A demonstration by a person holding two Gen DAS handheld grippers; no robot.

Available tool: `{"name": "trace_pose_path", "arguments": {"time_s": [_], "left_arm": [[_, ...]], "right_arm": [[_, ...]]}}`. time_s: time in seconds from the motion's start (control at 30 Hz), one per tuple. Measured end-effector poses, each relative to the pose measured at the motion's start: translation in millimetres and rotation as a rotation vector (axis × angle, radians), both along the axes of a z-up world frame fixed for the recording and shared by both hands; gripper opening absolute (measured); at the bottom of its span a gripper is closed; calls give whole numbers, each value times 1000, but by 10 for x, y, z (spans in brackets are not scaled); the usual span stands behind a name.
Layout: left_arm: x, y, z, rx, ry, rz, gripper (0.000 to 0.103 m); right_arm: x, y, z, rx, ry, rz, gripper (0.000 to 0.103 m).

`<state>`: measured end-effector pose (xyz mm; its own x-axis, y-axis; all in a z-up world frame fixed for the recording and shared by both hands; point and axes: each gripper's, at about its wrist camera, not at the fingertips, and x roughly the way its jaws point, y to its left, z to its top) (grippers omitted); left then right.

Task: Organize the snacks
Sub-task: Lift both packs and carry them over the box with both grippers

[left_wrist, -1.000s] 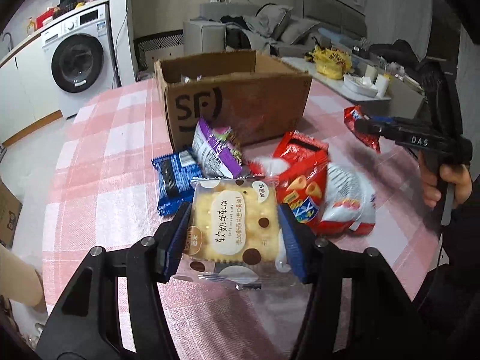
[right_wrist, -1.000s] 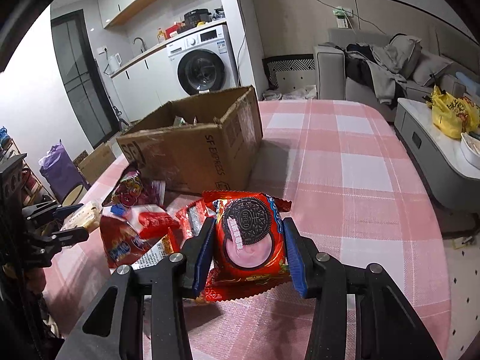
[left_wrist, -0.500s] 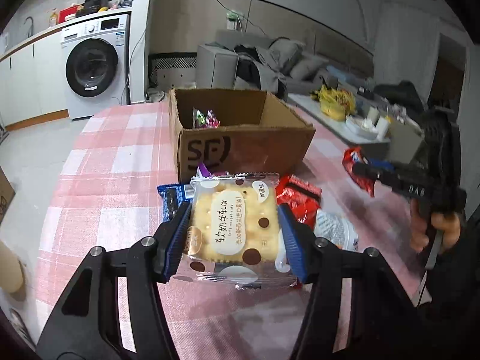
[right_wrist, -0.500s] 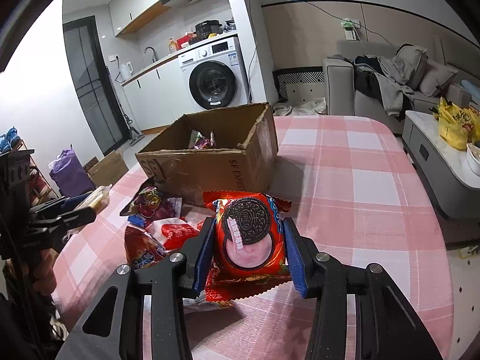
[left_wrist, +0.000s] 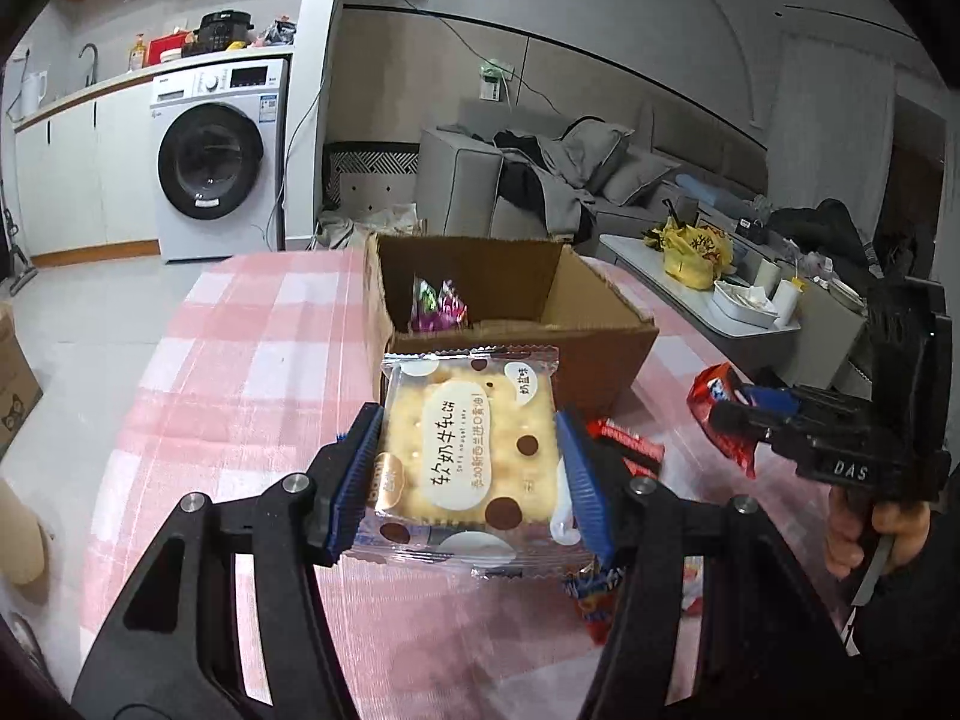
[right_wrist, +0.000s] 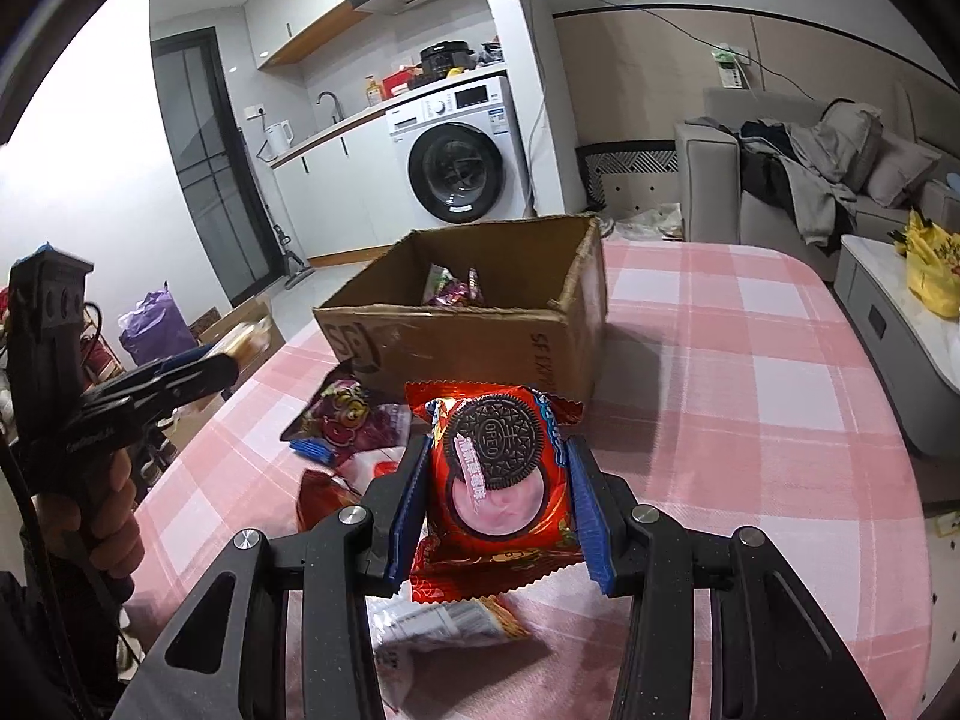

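My left gripper (left_wrist: pixel 468 456) is shut on a clear pack of yellow nougat crackers (left_wrist: pixel 465 456), held above the table in front of the open cardboard box (left_wrist: pixel 504 324). A purple snack bag (left_wrist: pixel 438 312) lies inside the box. My right gripper (right_wrist: pixel 495 474) is shut on a red Oreo pack (right_wrist: pixel 498 480), lifted over the snack pile and short of the box (right_wrist: pixel 468 330). In the left wrist view the right gripper (left_wrist: pixel 756 414) shows at the right with the red pack (left_wrist: pixel 714 414). In the right wrist view the left gripper (right_wrist: pixel 234 354) shows at the left.
Loose snack packs (right_wrist: pixel 354 432) lie on the pink checked tablecloth (right_wrist: pixel 750 390) in front of the box. A washing machine (left_wrist: pixel 216 162), a grey sofa (left_wrist: pixel 540 186) and a low white table (left_wrist: pixel 720 294) with a yellow bag stand beyond the table's far edge.
Both grippers have risen with their packs and tilted up toward the box. The box's inside now shows and the snack pile has dropped low in both views.
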<state>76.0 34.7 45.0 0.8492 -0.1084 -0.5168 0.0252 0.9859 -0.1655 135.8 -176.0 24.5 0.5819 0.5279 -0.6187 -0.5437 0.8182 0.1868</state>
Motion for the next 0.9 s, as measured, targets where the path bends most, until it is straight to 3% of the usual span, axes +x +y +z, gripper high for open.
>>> {"name": "trace_pose_path", "arguments": {"time_s": [0.6,0.9], "left_arm": [[593,-107,354,16,-51,-22,55],[963,-57,351,21,-44,-5,55]], "right_arm": [[273,228,381,18,-54,13,45],[509,265,452,51,-43,1,45]]}}
